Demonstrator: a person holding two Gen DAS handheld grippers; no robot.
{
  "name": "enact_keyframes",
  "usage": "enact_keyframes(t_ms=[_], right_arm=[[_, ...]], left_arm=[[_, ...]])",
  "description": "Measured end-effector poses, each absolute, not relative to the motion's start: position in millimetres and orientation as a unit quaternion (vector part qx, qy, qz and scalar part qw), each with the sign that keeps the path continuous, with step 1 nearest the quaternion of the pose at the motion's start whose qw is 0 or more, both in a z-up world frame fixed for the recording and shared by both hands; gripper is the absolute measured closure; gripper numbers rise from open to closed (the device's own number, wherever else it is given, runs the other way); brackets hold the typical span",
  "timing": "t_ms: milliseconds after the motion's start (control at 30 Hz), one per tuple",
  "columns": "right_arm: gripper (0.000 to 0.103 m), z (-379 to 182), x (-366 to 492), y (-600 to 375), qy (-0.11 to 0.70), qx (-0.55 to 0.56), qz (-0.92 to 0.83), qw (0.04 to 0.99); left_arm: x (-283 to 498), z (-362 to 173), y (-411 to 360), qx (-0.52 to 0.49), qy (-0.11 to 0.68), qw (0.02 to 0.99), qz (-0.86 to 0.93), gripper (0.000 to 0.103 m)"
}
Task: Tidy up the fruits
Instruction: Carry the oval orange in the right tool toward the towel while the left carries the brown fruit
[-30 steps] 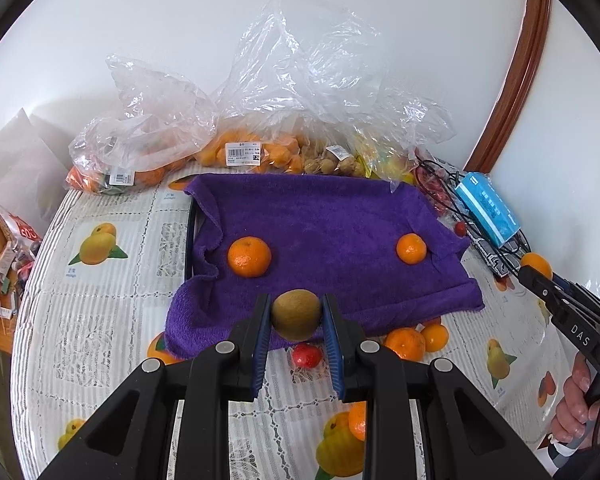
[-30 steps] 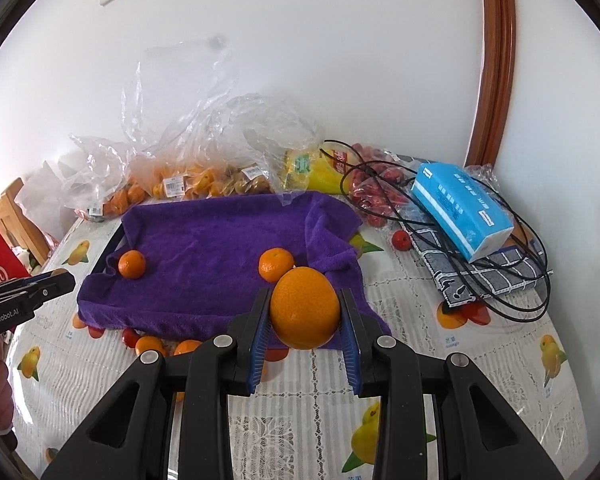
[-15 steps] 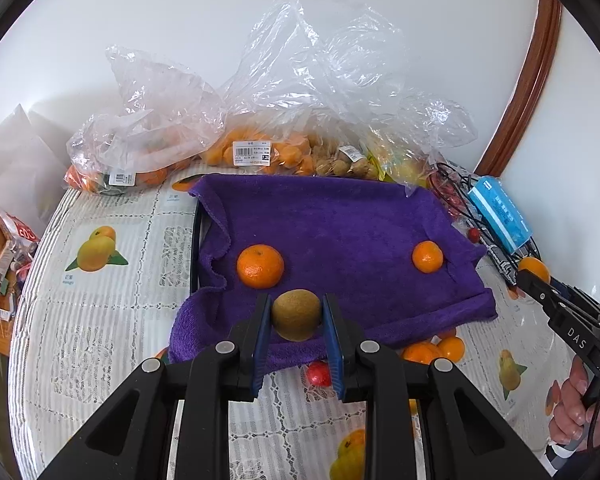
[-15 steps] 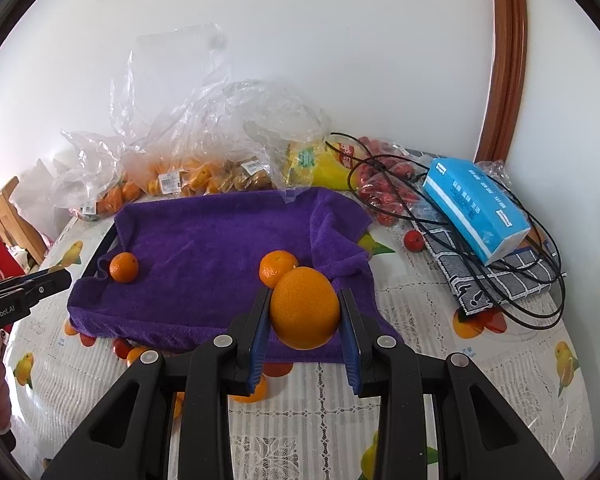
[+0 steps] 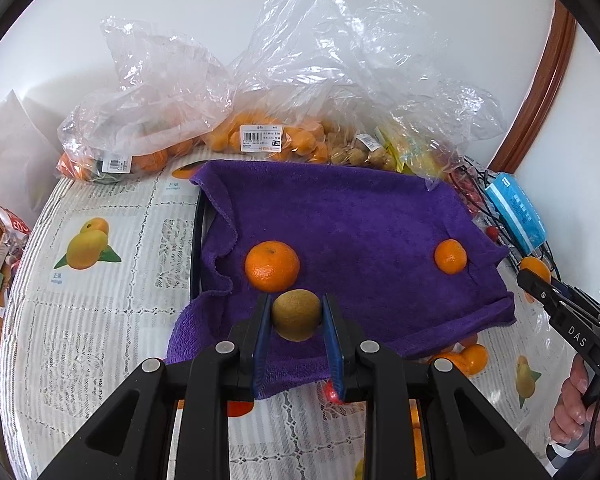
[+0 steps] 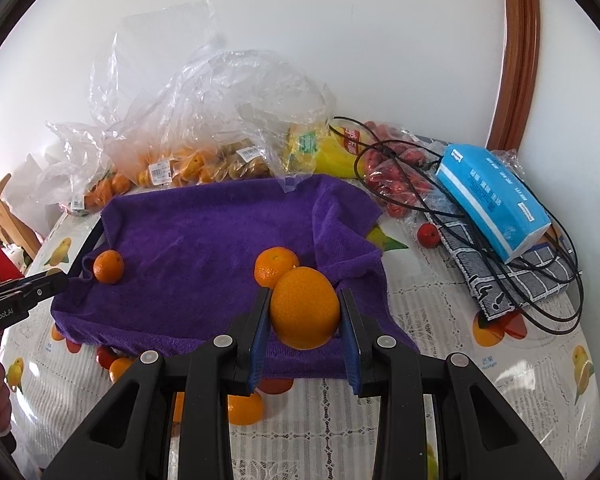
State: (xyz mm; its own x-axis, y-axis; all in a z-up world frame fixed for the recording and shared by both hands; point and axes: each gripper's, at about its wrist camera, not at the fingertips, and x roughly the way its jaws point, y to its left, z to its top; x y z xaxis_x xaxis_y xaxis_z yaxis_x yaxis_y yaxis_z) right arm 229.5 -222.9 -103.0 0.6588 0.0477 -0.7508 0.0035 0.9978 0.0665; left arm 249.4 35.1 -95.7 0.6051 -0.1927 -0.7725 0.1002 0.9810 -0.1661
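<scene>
Left wrist view: left gripper (image 5: 296, 316) is clenched on a brown-green kiwi (image 5: 296, 314), both blue pads pressed against its sides, held above the near edge of the purple towel (image 5: 340, 216). Fruit is roundish; no long axis worth noting.

Key relation for the coming set-down: a large mandarin (image 5: 272, 266) lies on the towel at 11 o'clock from the kiwi, just beside it in the picture. A smaller mandarin (image 5: 451, 256) lies at 2 o'clock, well apart. Bare towel runs from 12 to 2 o'clock between the two, so my judgement is that the kiwi wants to go forward and a little right of the large mandarin, not straight onto it.

Right wrist view: right gripper (image 6: 305, 314) is clamped on a big orange (image 6: 305, 307), pads on both flanks, also hanging over the towel's near edge. The nearer mandarin (image 6: 275, 266) sits at 11 o'clock, almost hidden behind the orange's top; whether they touch cannot be told. The far mandarin (image 6: 108, 266) is at 9 to 10 o'clock, near the towel's left border.

Each hand is nearer its own side of the towel. Loose small fruit (image 6: 120, 368) lies on the tablecloth (image 6: 440, 360) below the towel's near edge, not yet sorted. Bagged fruit (image 5: 260, 140) sits beyond the towel.
</scene>
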Motion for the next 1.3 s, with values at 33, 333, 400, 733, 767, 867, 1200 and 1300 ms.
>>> enact_keyframes(t_ms=[33,333,400,733,767,867,1200,1300], right_arm=[[0.071,-105.1,231.5,-222.2,0.414,0.03,0.012,0.91],[0.071,-126.1,245.5,-216.8,0.426,0.025,0.02,0.904],[0.071,-131.0,249.0,-215.9,0.429,0.024,0.021,0.903],[0.071,-148.9,259.1,-211.9,0.439,0.022,0.026,0.898],[0.071,-150.2,260.0,-211.5,0.44,0.021,0.027,0.897],[0.071,-153.9,262.8,-211.7,0.444,0.02,0.026,0.895],[0.07,-164.8,268.3,-212.0,0.455,0.018,0.026,0.89],[0.07,-164.9,268.4,-211.8,0.455,0.016,0.026,0.89]], left_arm=[[251.3,-97.6,35.4,-0.054,0.438,0.893,-0.082,0.079],[264.8,-112.8,35.4,-0.063,0.448,0.888,-0.083,0.079],[267.4,-115.3,35.7,-0.066,0.45,0.887,-0.083,0.079],[277.8,-128.8,35.3,-0.069,0.461,0.881,-0.075,0.079],[278.4,-129.9,34.9,-0.069,0.462,0.881,-0.074,0.079],[280.5,-132.9,33.6,-0.069,0.466,0.879,-0.074,0.079],[285.2,-139.1,29.3,-0.058,0.471,0.878,-0.071,0.079],[285.0,-139.6,29.0,-0.057,0.469,0.879,-0.071,0.079]])
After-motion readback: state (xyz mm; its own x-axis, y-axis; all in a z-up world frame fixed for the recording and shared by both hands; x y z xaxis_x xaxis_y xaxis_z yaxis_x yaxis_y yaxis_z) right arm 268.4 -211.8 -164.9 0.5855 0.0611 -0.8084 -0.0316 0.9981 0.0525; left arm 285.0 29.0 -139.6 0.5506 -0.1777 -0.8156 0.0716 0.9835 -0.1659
